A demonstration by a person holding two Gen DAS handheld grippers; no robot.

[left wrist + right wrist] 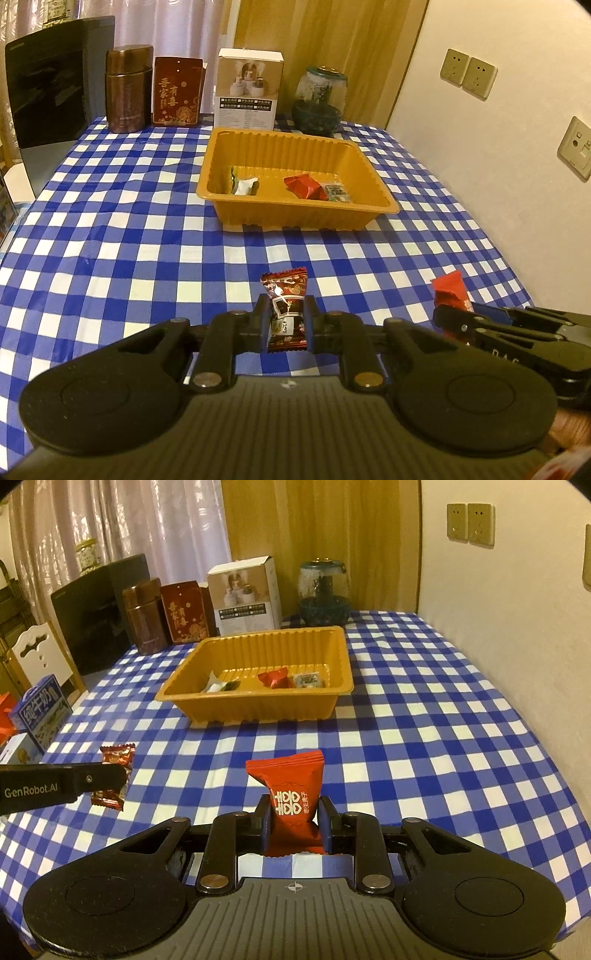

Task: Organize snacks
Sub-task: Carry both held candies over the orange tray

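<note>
My left gripper (287,314) is shut on a dark red-brown candy packet (286,295), held above the checked tablecloth. It also shows in the right wrist view (114,771), at the left. My right gripper (293,812) is shut on a bright red snack packet (291,790) with white characters, seen at the right edge of the left wrist view (448,290). An orange plastic tray (295,216) (258,705) stands farther back on the table. It holds a white-green wrapped snack (243,184), a red packet (304,186) and a small clear-wrapped one (338,192).
Along the table's back edge stand a brown tin (127,90), a red box (177,92), a white carton (247,88) and a glass jar (320,99). A black appliance (51,81) is at back left, a wall at right. A blue milk carton (40,709) sits left.
</note>
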